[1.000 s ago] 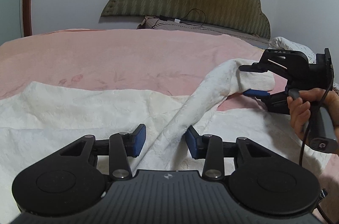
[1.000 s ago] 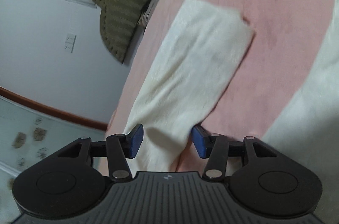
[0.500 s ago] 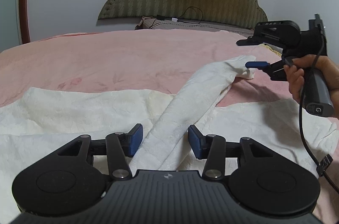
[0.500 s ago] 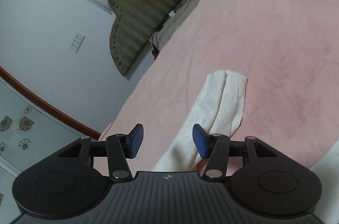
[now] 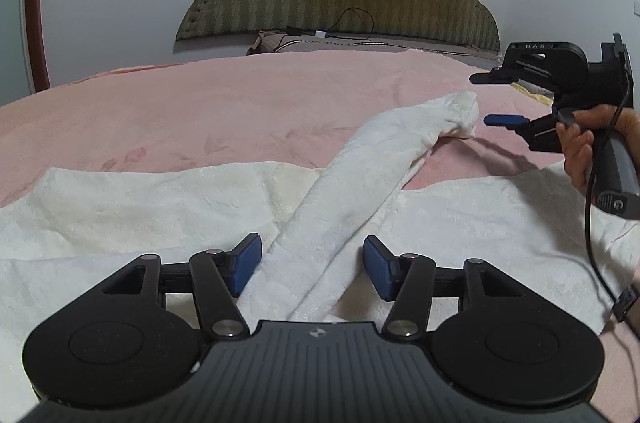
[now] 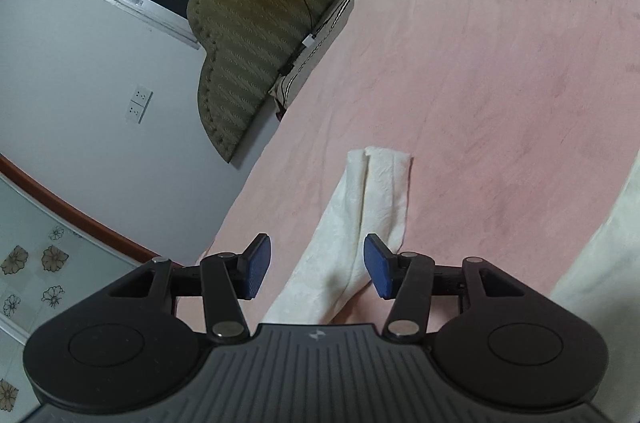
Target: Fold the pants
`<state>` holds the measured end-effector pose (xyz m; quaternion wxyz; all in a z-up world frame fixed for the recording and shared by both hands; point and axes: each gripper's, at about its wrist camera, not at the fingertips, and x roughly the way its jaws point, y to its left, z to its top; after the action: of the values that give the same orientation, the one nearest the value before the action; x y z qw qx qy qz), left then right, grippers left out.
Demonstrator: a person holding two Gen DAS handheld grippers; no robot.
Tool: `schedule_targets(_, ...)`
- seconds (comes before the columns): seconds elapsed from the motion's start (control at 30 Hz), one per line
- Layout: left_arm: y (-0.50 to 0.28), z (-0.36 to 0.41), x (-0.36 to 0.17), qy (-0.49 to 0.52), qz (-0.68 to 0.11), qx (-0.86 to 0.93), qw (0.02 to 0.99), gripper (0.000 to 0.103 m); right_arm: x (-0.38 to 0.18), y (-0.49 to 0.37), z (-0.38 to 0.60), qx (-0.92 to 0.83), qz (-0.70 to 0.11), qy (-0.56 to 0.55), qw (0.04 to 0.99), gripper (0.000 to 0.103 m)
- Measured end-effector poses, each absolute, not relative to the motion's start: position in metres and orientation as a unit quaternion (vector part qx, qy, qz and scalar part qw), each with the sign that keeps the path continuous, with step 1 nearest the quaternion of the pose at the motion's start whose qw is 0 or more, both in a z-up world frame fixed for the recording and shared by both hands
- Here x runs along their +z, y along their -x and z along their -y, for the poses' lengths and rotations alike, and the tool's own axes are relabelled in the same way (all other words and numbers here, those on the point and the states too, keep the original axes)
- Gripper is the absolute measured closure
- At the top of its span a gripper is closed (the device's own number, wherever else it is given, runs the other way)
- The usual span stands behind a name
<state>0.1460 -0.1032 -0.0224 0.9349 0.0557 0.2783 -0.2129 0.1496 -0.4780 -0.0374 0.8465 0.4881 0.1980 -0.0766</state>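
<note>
Lying across the pink bedspread (image 5: 240, 111), the white pants (image 5: 352, 183) have one leg draped diagonally over the other, its cuff (image 6: 384, 167) on the headboard side. That loose leg could slide or twist out of line if I pull it unevenly, spoiling the fold. My left gripper (image 5: 312, 269) hovers over the draped leg, jaws wide apart, holding nothing. My right gripper (image 6: 318, 265) hangs beside the cuff, jaws equally spread and empty.
</note>
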Motion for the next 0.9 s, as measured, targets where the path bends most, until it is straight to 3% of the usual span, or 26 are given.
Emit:
schedule_targets(0.5,-0.146,0.106,-0.03,-0.062,-0.278,-0.217,0.934,0.038,-0.052,-0.188,0.492,-0.058,-0.21,-0.495,0.841,0.051)
schedule_targets(0.67,-0.146,0.104,-0.03,-0.06,-0.279,-0.219,0.933,0.037,-0.045,-0.192,0.489,-0.042,-0.175,-0.493,0.851,0.051)
schedule_targets(0.83,-0.146,0.106,-0.03,-0.065,-0.278,-0.219,0.933,0.036,-0.043,-0.213,0.48,-0.08,-0.232,-0.439,0.864,0.052)
schedule_targets(0.87,-0.146,0.106,-0.03,-0.064,-0.279,-0.22,0.933,0.036,-0.045,-0.216,0.48,-0.083,-0.237,-0.442,0.861,0.053)
schedule_targets(0.9,-0.147,0.105,-0.03,-0.063,-0.279,-0.22,0.932,0.036,-0.047,-0.218,0.48,-0.085,-0.238,-0.446,0.859,0.063)
